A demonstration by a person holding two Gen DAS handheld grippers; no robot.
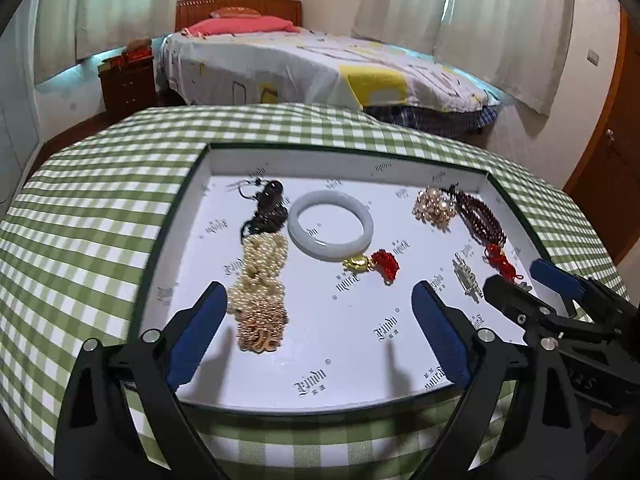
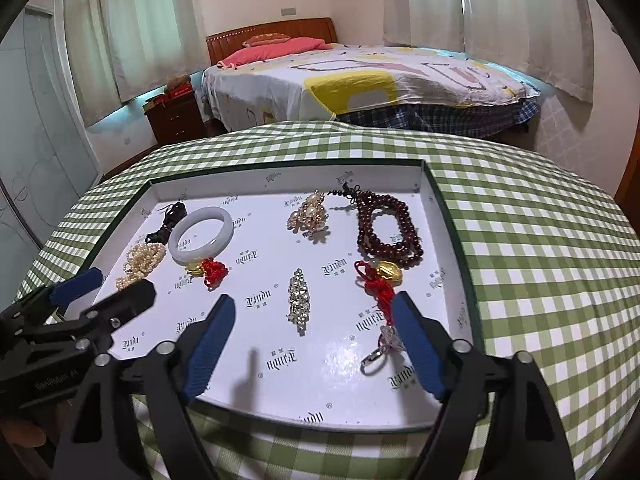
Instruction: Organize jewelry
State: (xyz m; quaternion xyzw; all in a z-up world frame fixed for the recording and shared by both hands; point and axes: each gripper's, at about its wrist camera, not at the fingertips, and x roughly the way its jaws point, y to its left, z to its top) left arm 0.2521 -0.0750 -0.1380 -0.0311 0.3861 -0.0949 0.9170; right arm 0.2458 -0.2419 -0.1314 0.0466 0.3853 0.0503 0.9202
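A shallow white tray (image 1: 460, 182) (image 2: 448, 216) on the checked cloth holds the jewelry. At its left lie a pearl necklace (image 1: 262, 280) (image 2: 142, 260), a dark bead string (image 1: 268, 208) and a pale jade bangle (image 1: 330, 224) (image 2: 201, 234) with a gold-and-red charm (image 1: 372, 263) (image 2: 206, 269). At its right lie a pearl brooch (image 1: 435, 208) (image 2: 310, 214), a dark red bead bracelet (image 1: 480, 216) (image 2: 386, 228), a rhinestone clip (image 1: 467, 276) (image 2: 299, 300) and a red tassel keychain (image 2: 380, 284). My left gripper (image 1: 320, 308) is open over the tray's near left. My right gripper (image 2: 312, 320) is open over the near right, around the clip.
The table wears a green and white checked cloth (image 1: 100, 184) (image 2: 540, 240). Behind it stand a bed (image 1: 320, 64) and a wooden nightstand (image 1: 128, 84). Curtains hang along the walls. A wooden door (image 1: 624, 160) is at the right.
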